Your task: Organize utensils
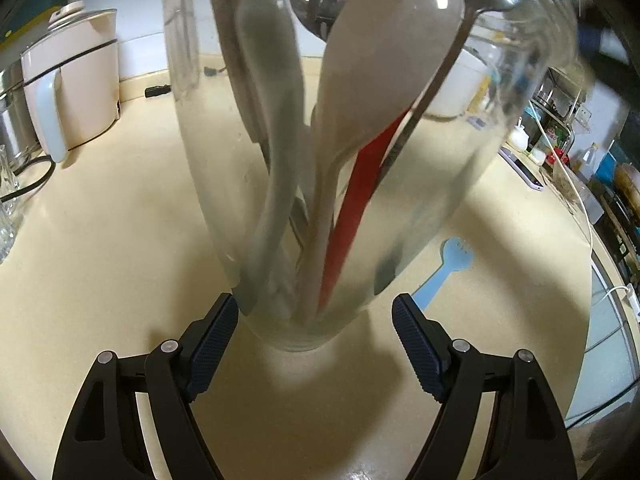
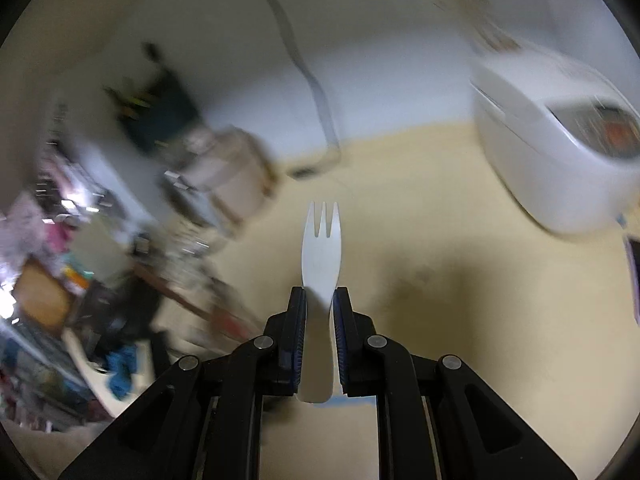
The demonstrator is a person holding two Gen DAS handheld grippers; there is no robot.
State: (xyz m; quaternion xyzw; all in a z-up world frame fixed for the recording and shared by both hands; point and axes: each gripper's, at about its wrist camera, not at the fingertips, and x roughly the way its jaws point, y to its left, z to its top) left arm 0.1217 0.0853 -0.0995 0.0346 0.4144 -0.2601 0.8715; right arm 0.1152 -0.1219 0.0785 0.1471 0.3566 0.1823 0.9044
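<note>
Right gripper (image 2: 320, 300) clamps a white plastic fork (image 2: 321, 248); left gripper (image 1: 314, 312), spread wide, flanks the glass jar (image 1: 340, 208), which likely needs steadying for insertion.

A cream worktop (image 1: 100, 264) fills most of the left wrist view and meets a white wall (image 1: 132, 12) at the far side. At the far left stands a pale pink electric pot (image 1: 76, 84) with a glass lid, a black cable (image 1: 32, 184) curling near it. On the right, the worktop's far end is crowded with bottles and jars (image 1: 560, 148), and a white cord (image 1: 576, 196) trails across it. In the right wrist view, a white rice cooker (image 2: 556, 152) sits at the far right against the wall, while the left side is a blurred clutter of shelves (image 2: 60, 280). Glare from overhead light shows on the glossy surfaces.
</note>
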